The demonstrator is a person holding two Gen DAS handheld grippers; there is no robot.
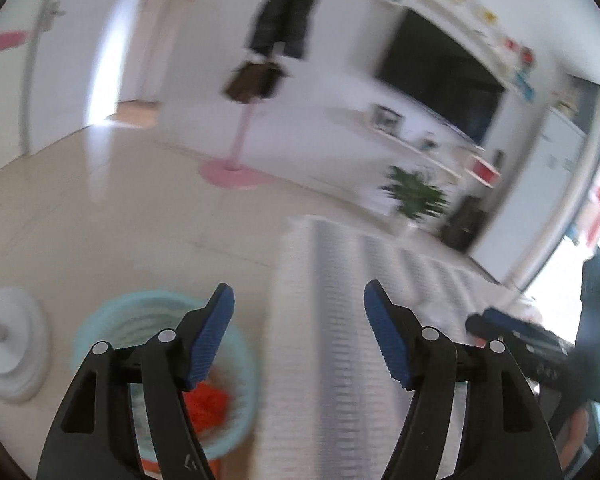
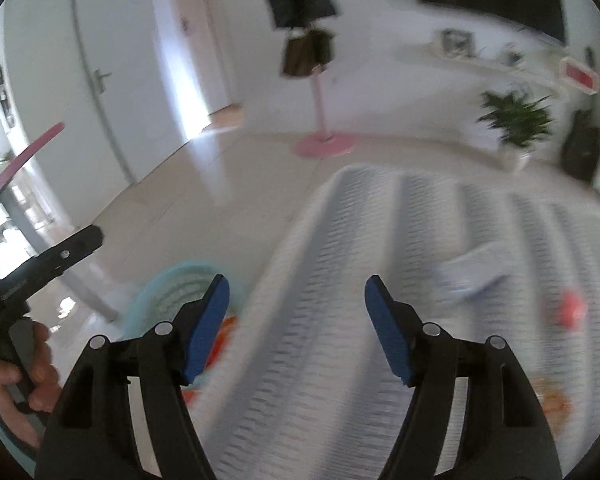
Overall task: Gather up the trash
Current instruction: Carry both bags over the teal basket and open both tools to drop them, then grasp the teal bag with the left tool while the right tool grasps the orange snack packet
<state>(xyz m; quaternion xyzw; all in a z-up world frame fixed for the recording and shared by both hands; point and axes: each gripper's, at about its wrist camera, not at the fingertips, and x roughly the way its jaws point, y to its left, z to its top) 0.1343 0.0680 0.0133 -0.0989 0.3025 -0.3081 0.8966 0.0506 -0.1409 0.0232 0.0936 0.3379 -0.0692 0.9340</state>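
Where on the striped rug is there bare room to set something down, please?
The rug's middle and left stripes, from the bin side across to the pale scrap, lie bare. Its right side is busier: the pale scrap, a pink bit and an orange bit.

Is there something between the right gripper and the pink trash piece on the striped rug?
Nothing visible. The right gripper is open above bare striped rug; the pink piece lies ahead to its right, though blurred.

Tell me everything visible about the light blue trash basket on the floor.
The trash basket is round, pale turquoise, with ribbed walls that look like plastic. It stands upright and open on the beige floor, beside the edge of the striped rug. Orange-red trash lies inside. The left tool's fingers partly hide it; blur obscures finer detail.
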